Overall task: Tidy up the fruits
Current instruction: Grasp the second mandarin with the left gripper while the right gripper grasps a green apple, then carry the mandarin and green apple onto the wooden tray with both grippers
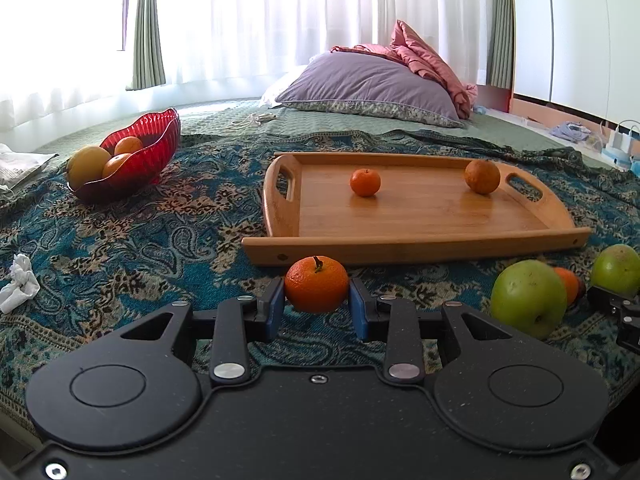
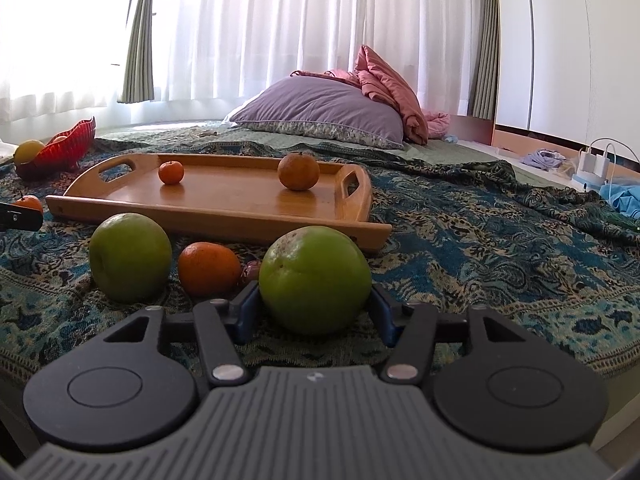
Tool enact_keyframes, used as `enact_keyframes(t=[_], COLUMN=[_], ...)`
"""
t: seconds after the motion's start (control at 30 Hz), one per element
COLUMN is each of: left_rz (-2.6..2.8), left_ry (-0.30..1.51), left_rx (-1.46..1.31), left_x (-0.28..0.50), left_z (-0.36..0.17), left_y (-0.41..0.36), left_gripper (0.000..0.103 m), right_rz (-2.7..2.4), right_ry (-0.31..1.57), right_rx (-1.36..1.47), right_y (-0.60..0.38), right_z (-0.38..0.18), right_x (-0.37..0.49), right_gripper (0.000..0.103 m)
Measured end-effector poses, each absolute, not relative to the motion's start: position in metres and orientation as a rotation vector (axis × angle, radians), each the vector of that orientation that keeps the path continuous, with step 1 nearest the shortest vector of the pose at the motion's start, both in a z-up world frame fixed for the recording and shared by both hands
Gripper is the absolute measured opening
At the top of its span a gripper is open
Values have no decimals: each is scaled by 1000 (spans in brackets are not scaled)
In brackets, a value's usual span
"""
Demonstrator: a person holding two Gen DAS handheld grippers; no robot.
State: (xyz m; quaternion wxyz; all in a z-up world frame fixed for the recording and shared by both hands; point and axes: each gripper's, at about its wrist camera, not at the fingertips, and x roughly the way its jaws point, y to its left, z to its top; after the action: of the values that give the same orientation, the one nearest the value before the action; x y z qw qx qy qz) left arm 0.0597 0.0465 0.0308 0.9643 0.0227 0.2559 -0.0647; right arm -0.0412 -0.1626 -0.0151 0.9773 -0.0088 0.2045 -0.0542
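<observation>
Presently, two pickups in hand at once, both at the grasp stage. Left tongs [image 1: 317,307]: blue pads on either side of a stemmed mandarin [image 1: 316,284], apparently touching its flanks, so judged closed on it; the fruit sits low over the patterned bedspread [image 1: 120,240], and whether it is lifted clear or resting cannot be told. Right tongs [image 2: 314,312]: pads flanking a large green apple [image 2: 315,279], judged gripped, contact on the right pad partly hidden by the fruit's bulge. Ahead of both tongs, just beyond the held fruit: wooden tray [image 1: 416,246], holding one small mandarin [image 1: 365,182] and one duller orange [image 1: 482,176], well apart from each other. Left of the right tongs, on the bedspread: second green apple [image 2: 130,257] and a loose orange [image 2: 209,268], near or touching. Far ahead-left of the left tongs: red bowl [image 1: 156,152] with citrus inside. Next move, as judged: carry each fruit forward over the tray's near rim and set it down clear of the two already there, with care against rolling on the smooth wood. Hard to make out: a small dark reddish item behind the loose orange, unidentified; the bowl's full contents; the destination intended, tray or bowl, is not settled by these views.
</observation>
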Motion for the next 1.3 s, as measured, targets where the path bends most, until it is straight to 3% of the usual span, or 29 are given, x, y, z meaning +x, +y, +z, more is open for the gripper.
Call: enact_keyframes(t=[1.3], left_rz=[-218], left_ry=[505], left_rx=[6], left_x=[99], left_z=[43], left_y=[16], left_gripper=[32], right_rz=[-102], right_ry=[296], right_rx=[107], right_y=[-167], right_z=[17], right_x=[-13], right_gripper=[60])
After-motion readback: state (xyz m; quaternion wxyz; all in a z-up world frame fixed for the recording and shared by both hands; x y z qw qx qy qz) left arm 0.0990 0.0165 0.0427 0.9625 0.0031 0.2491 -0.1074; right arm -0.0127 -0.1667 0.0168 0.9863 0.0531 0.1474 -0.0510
